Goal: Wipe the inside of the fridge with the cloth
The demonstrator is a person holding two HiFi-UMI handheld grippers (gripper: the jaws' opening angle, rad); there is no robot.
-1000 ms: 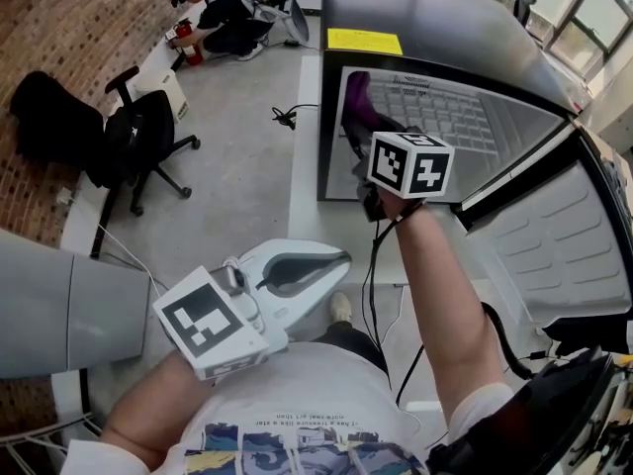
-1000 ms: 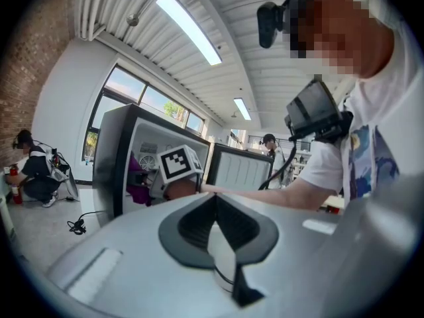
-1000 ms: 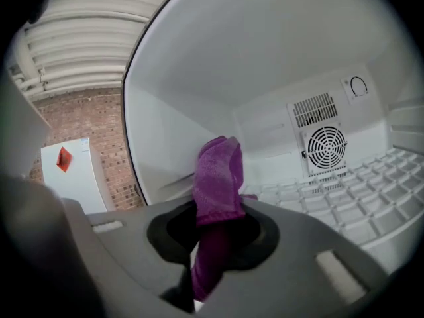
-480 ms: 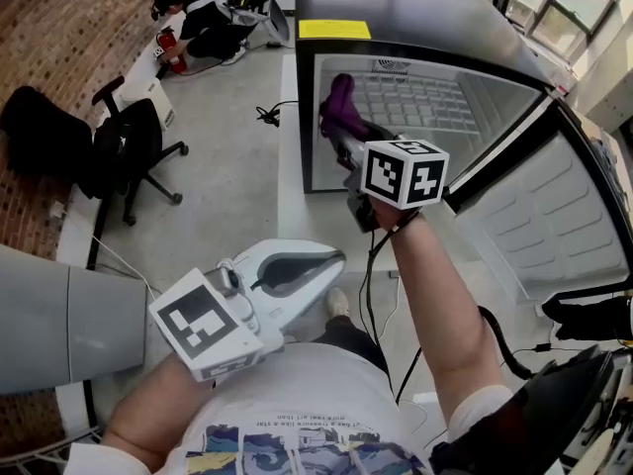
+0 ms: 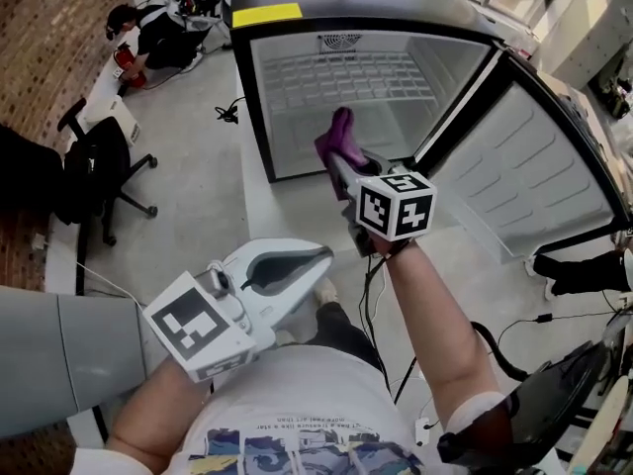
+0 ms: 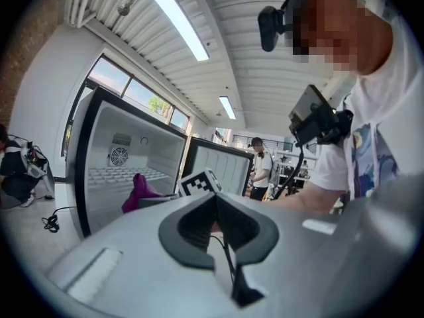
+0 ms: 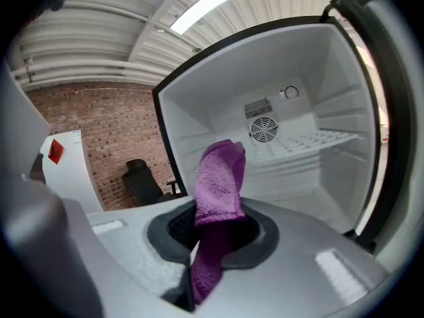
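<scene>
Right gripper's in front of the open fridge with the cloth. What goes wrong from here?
1. The purple cloth stands loose above the right gripper; it may fold or slip when pressed on a wall.
2. The cable hangs slack beside the forearm and might snag on the fridge frame.

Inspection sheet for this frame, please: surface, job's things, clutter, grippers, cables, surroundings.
Surface: fridge interior is white, wire shelf bare; no dirt that I can make out.
Job's things: purple cloth held in front of the open fridge, not yet against its walls; door swung open to the right.
Clutter: nothing seen inside the fridge.
Grippers: right gripper shut on the cloth; left gripper shut, empty, held low near the body.
Cables: one cable on the floor left of the fridge; another hangs below the right gripper.
Surroundings: office chair, brick wall, a person crouching by it.
</scene>
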